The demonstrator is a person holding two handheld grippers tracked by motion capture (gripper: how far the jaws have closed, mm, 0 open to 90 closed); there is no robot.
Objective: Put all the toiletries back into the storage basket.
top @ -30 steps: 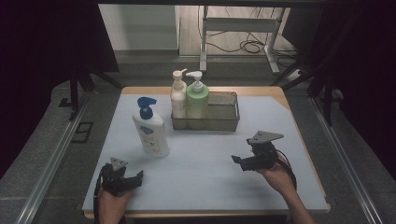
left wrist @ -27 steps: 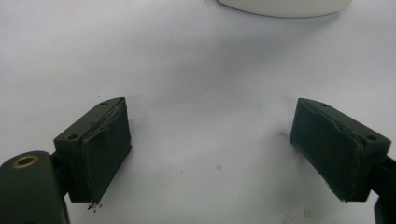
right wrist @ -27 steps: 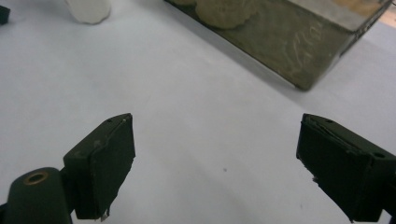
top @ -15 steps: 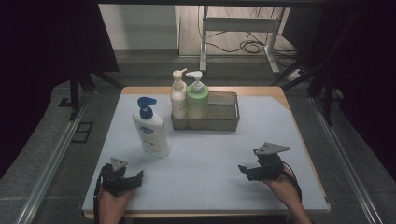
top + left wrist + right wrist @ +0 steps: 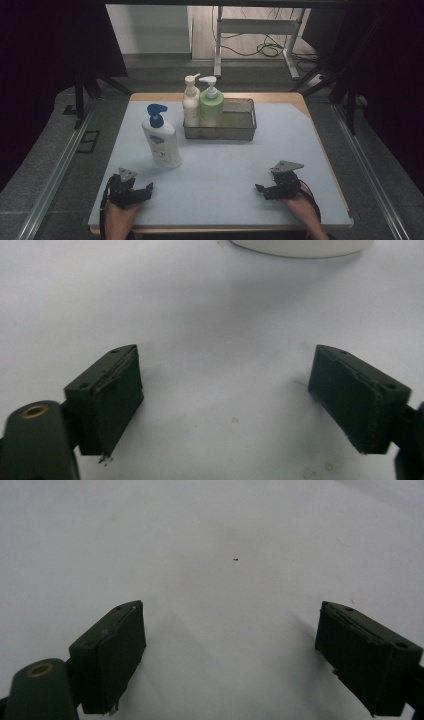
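Note:
My left gripper (image 5: 146, 190) rests low on the pale table mat (image 5: 225, 165) at the front left, open, with bare mat between its pads (image 5: 112, 400). My right gripper (image 5: 261, 189) sits at the front right, just over the mat, also open and empty; its pads (image 5: 115, 655) stand wide apart. A white pump bottle with a blue top (image 5: 161, 137) stands upright behind the left gripper; its base (image 5: 300, 246) edges into the left gripper view. A wire basket (image 5: 235, 122) at the back holds a cream pump bottle (image 5: 190, 106) and a green pump bottle (image 5: 211, 106) at its left end.
The basket's right half holds nothing. The table's wooden edge (image 5: 325, 150) borders the mat on the right. Dark curtains flank both sides, and a desk frame with cables (image 5: 260, 35) stands on the floor beyond the table.
My right gripper has come down and back toward the front edge of the table, from above the mat to just over it. The left gripper has stayed put.

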